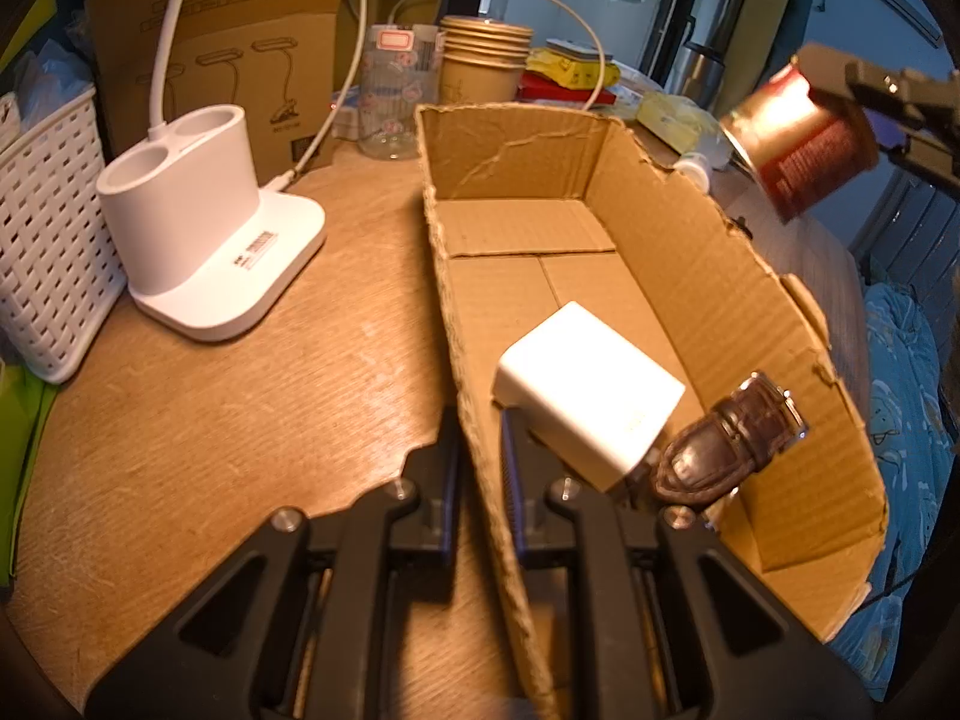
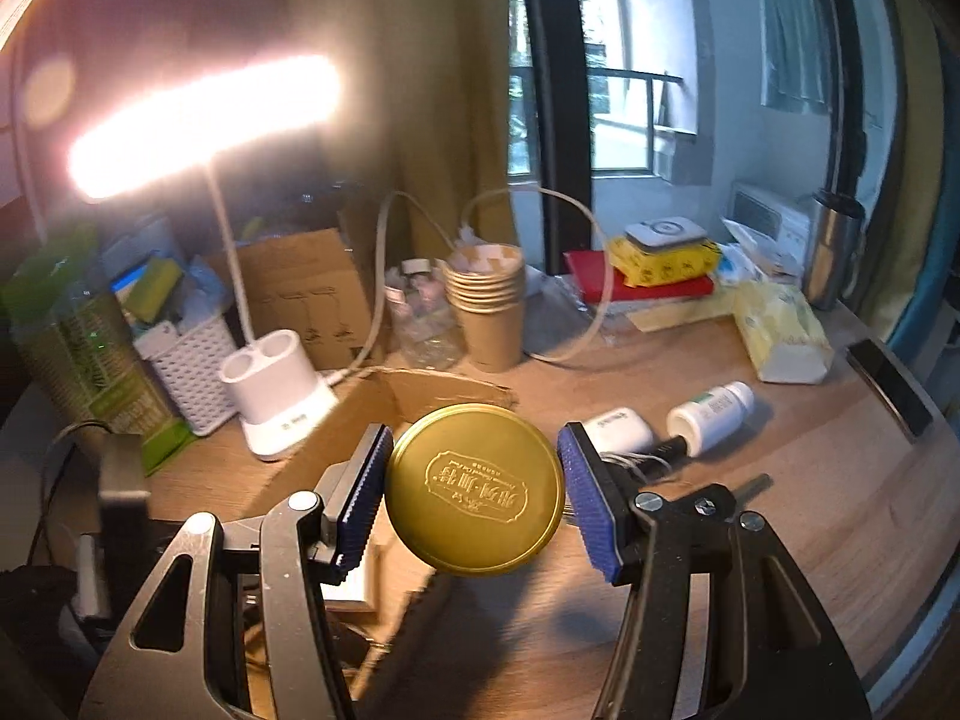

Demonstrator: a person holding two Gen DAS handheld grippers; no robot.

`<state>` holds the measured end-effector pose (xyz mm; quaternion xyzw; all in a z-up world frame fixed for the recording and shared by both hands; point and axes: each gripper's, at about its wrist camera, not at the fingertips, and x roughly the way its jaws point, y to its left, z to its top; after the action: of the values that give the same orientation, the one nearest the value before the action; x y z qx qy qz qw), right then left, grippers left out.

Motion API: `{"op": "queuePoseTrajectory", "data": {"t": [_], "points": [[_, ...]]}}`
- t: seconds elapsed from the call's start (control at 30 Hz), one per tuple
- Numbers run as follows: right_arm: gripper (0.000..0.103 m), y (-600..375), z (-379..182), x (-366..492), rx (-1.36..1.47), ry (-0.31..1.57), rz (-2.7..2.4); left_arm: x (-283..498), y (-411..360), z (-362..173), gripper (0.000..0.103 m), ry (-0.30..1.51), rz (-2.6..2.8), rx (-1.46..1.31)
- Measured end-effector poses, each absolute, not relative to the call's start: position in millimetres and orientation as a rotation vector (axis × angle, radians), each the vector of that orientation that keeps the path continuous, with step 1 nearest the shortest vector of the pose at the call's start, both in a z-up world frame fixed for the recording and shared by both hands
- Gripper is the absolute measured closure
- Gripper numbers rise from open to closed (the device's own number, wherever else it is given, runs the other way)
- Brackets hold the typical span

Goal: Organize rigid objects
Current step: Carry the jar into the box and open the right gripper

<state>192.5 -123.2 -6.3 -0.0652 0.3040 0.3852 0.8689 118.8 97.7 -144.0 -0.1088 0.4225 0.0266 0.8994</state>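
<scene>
An open cardboard box (image 1: 690, 252) lies on the wooden desk. Inside it rest a white charger block (image 1: 588, 390) and a brown leather watch (image 1: 726, 450). My left gripper (image 1: 480, 480) is shut on the box's near wall, one finger inside and one outside. My right gripper (image 2: 474, 492) is shut on a round tin with a gold lid (image 2: 474, 489), held in the air above the box. In the left wrist view that tin (image 1: 798, 144) shows red sides and hangs at the upper right, past the box's far wall.
A white lamp base (image 1: 210, 222) and a white woven basket (image 1: 42, 240) stand left of the box. Behind are stacked paper cups (image 1: 483, 60), a clear jar (image 1: 393, 96) and a cable. A white bottle (image 2: 711, 414), earbud case (image 2: 618, 429) and tissue pack (image 2: 780, 330) lie on the right.
</scene>
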Motion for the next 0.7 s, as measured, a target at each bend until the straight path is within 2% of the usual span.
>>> {"op": "queuePoseTrajectory", "data": {"t": [0.7], "points": [[0.043,-70.2,-50.8,165.0,-0.280,0.703,0.865,118.7,97.6,-144.0,0.089,0.874,0.055,-0.225]]}}
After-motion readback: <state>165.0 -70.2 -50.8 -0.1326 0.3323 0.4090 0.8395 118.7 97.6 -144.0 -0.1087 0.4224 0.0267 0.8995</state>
